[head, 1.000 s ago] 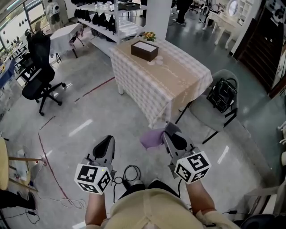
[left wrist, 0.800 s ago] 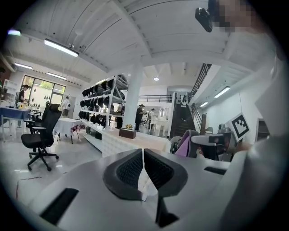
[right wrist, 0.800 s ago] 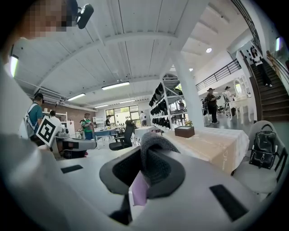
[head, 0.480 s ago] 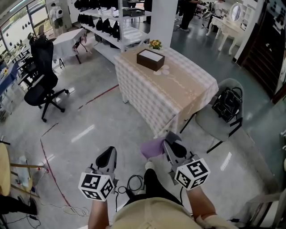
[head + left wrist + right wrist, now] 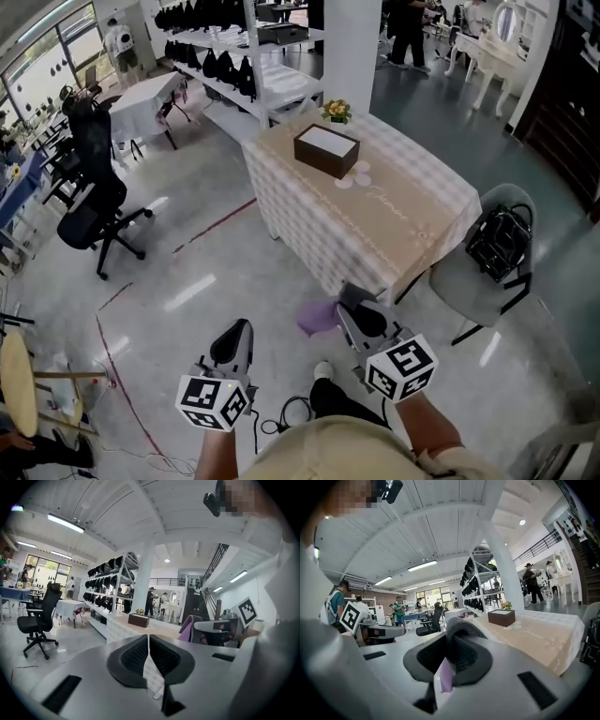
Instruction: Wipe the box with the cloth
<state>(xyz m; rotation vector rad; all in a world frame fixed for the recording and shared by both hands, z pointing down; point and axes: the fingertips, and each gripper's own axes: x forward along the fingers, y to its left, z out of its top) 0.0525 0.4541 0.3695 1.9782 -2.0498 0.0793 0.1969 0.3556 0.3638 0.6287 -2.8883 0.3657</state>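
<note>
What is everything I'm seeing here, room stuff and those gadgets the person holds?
table: one, checked cover, beige runner, centre.
box: one, dark brown with white top, on the table.
flowers: one bunch, yellow, beside the box.
office chair: one, black, left.
chair: one, grey, right of the table.
bag: one, black, on that chair.
cloth: one, purple, in the right hand-held gripper.
left hand-held gripper: one, grey, shut, empty.
right hand-held gripper: one, grey, shut on the cloth.
</note>
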